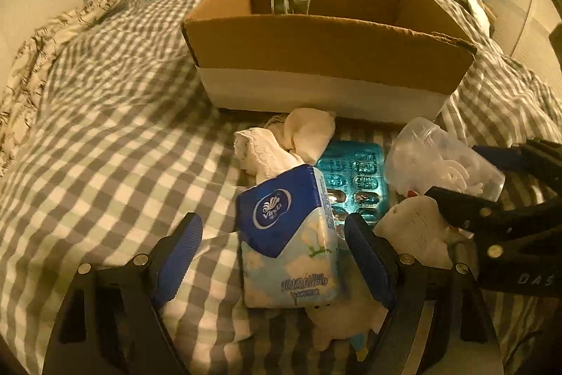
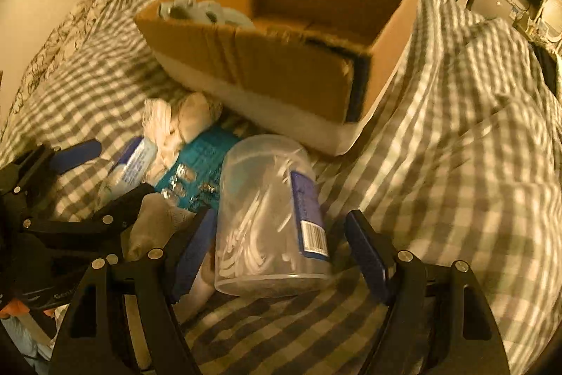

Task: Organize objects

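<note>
Clutter is lying on a grey-and-white checked bedspread just in front of a cardboard box, whose open top is showing pale items at its far wall. The left gripper is standing wide open, its blue pads flanking a blue and white tissue pack without touching it; the pack is sitting tilted, resting on a soft white item underneath. Beyond the pack, a crumpled white cloth is lying beside a teal blister pack, both close to the box's near wall. The right gripper is likewise standing wide open, its pads on either side of a clear plastic container that is lying on its side with white pieces inside and a blue label along its wall; contact cannot be confirmed. In the right wrist view, the left gripper is sitting at the left edge, near the container. The box is blurred in that view.
</note>
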`<action>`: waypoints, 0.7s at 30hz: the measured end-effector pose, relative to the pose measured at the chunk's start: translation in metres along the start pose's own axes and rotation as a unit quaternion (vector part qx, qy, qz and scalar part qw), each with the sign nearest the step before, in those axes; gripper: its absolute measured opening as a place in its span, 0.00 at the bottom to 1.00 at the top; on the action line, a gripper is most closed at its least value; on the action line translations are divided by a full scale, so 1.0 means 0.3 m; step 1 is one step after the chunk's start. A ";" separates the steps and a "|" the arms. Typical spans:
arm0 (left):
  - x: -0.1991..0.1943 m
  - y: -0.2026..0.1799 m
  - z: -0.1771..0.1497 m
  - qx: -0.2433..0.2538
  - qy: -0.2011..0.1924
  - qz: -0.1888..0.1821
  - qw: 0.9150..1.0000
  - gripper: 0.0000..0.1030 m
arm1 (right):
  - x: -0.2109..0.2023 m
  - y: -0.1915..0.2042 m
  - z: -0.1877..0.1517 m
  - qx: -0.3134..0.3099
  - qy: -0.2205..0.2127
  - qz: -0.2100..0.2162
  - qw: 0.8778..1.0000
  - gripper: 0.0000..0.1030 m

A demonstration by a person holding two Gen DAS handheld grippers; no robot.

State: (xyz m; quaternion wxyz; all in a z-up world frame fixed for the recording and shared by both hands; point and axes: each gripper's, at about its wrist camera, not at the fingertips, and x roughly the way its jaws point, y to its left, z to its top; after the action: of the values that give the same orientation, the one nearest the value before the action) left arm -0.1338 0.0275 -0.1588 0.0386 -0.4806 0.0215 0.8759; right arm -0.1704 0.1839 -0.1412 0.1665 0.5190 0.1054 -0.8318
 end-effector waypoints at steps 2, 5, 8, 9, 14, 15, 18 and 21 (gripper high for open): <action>0.007 0.007 -0.004 -0.007 0.008 -0.016 1.000 0.60 | 0.002 0.005 -0.004 -0.002 0.003 0.001 1.000 0.73; 0.004 0.025 -0.006 -0.012 0.013 -0.038 0.999 0.48 | 0.000 0.011 -0.014 -0.006 0.008 0.016 1.000 0.60; -0.019 0.024 -0.014 -0.014 0.006 -0.042 0.999 0.44 | -0.017 0.013 -0.021 -0.010 0.002 0.012 1.000 0.60; -0.029 0.025 -0.016 -0.016 0.004 -0.043 0.999 0.44 | -0.028 0.015 -0.023 -0.011 -0.003 0.012 1.000 0.60; -0.095 0.045 -0.020 -0.029 -0.007 -0.059 0.998 0.42 | -0.151 0.014 -0.031 -0.005 -0.044 0.024 0.999 0.60; -0.118 0.044 -0.010 -0.028 -0.015 -0.057 0.998 0.41 | -0.193 0.016 -0.036 -0.008 -0.058 0.023 0.998 0.60; -0.180 0.055 0.029 -0.029 -0.041 -0.059 0.997 0.41 | -0.311 0.024 -0.031 -0.019 -0.093 0.018 0.995 0.60; -0.258 0.069 0.109 -0.027 -0.076 -0.071 0.994 0.41 | -0.431 0.036 0.021 -0.031 -0.133 0.011 0.991 0.60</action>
State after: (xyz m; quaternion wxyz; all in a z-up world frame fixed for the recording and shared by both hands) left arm -0.1217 0.0058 -0.0759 0.0894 -0.4135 -0.0396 0.9052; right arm -0.1189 0.1934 -0.0223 0.2041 0.3990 0.1025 -0.8881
